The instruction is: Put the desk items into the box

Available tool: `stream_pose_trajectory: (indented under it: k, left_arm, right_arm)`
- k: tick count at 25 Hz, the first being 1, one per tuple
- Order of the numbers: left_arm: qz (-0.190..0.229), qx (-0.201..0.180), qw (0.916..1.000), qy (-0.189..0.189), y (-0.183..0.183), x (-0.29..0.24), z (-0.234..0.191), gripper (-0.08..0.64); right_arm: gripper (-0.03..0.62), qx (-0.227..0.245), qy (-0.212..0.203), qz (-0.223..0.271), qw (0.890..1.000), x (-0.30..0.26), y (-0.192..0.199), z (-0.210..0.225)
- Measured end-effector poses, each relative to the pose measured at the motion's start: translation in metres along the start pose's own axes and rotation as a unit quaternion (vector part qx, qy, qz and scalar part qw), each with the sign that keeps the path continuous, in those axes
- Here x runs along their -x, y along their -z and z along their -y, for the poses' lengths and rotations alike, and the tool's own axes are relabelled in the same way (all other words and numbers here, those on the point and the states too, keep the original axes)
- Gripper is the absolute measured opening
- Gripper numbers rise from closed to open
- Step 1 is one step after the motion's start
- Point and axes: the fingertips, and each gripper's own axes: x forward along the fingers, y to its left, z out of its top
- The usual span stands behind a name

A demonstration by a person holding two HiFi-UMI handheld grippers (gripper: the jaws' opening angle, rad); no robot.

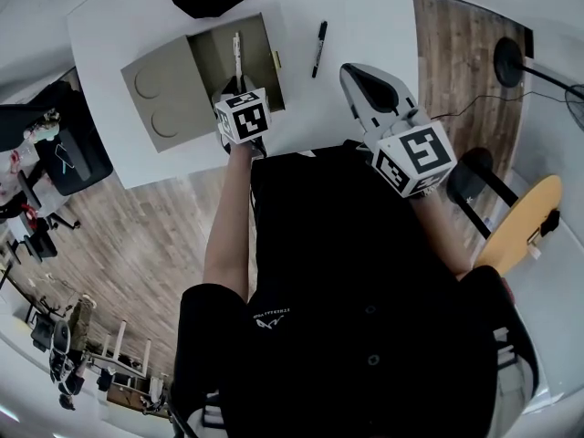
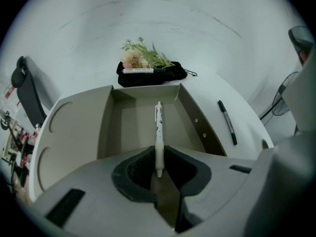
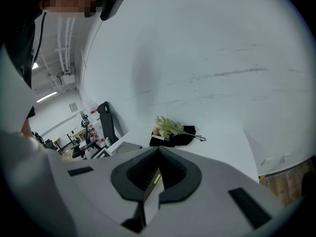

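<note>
So, left gripper [image 2: 159,162] was clamped on the near tip end of a white pen [image 2: 158,125], nothing else in its jaws. The pen stuck out away from the jaws over the open box [image 2: 195,120], roughly mid-cavity. I couldn't tell whether its far end touched the box floor.

Right gripper [image 3: 157,167] was closed or nearly so and empty, held up at the near right, apart from everything.

A black marker [image 2: 227,122] lay flat on the worktop [image 1: 365,16], just right of the box, not yet packed. A black pouch [image 2: 150,74] with a plant on it sat at the far edge, behind the box.

Risks, as I read it:
- The grip was only at the pen's tip, with a long overhang. The pen could pivot or slide in the pads if swung.
- If released from height, it could bounce and end up propped on a wall or out over the open flap on the left.
- The marker is thin, round and flat on a smooth top, so an off-centre pinch could roll it away from the jaws.
</note>
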Motion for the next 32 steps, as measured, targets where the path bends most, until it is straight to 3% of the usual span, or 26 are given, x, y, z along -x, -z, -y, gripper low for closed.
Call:
stream_pose_trajectory:
  k: [7, 12, 16, 25, 32]
  left_arm:
    - [0.010, -0.001, 0.9998, 0.019, -0.002, 0.006, -0.001, 0.066]
    - [0.043, 0.001, 0.9986, 0.031, -0.014, 0.025, -0.002, 0.065]
    - [0.075, 0.008, 0.9963, 0.041, -0.030, 0.051, -0.008, 0.018]
    - [0.170, 0.014, 0.9829, 0.070, -0.058, 0.110, -0.023, 0.008]
    - [0.210, 0.010, 0.9744, 0.081, -0.055, 0.158, -0.044, 0.008]
  right_arm:
    - [-0.002, -0.003, 0.006, 0.003, 1.000, -0.001, 0.000, -0.009]
    - [-0.002, -0.004, 0.006, 0.010, 1.000, -0.001, -0.003, -0.020]
    - [-0.002, 0.000, 0.004, 0.015, 1.000, -0.005, -0.005, -0.034]
    - [-0.002, 0.004, -0.002, 0.023, 1.000, -0.008, -0.007, -0.067]
    - [-0.002, 0.005, -0.006, 0.031, 0.999, -0.012, -0.008, -0.100]
